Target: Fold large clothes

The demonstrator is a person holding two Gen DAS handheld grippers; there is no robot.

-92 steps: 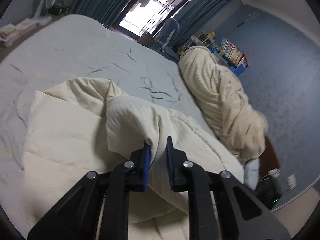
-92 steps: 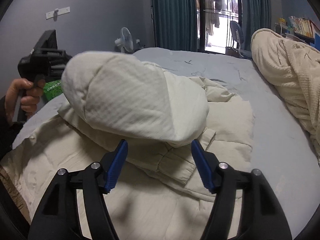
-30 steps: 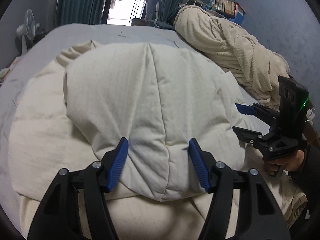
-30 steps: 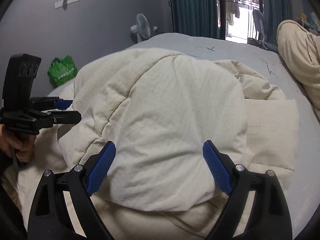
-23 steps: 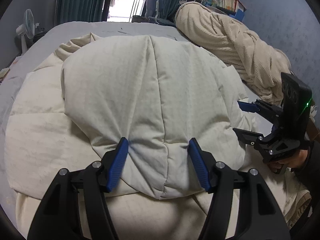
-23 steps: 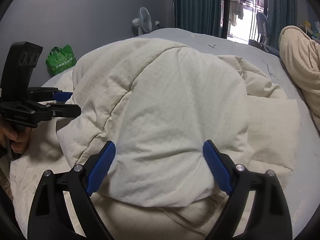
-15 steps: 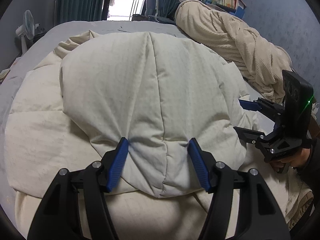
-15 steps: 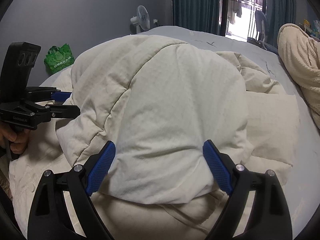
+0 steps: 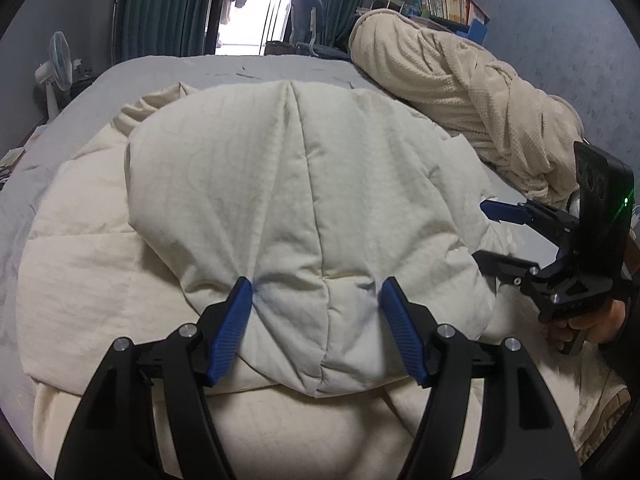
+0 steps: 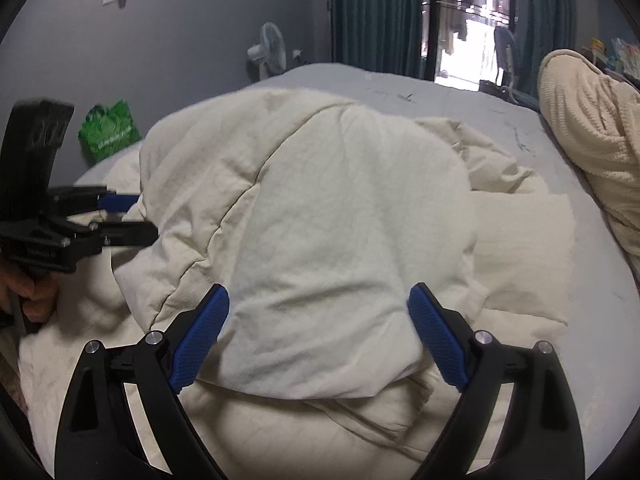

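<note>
A cream quilted padded garment [image 9: 280,200] lies on the grey bed [image 9: 160,76], its near part folded over into a rounded mound; it also shows in the right wrist view [image 10: 340,240]. My left gripper [image 9: 316,300] is open, its blue pads either side of the mound's near edge, holding nothing. My right gripper [image 10: 318,308] is open and empty over the mound's right side. Each gripper shows in the other's view: the right one [image 9: 492,232] at the right, the left one [image 10: 124,216] at the left.
A beige knitted blanket [image 9: 460,92] is heaped along the bed's right side. A white fan [image 10: 268,52] and a green bag [image 10: 108,130] stand by the left wall. Teal curtains, a window and a bookshelf [image 9: 444,4] are at the back.
Three seconds ago my left gripper was shut on the fabric, lifting it; it has let go and the fold lies flat. Over the last second both grippers have barely moved.
</note>
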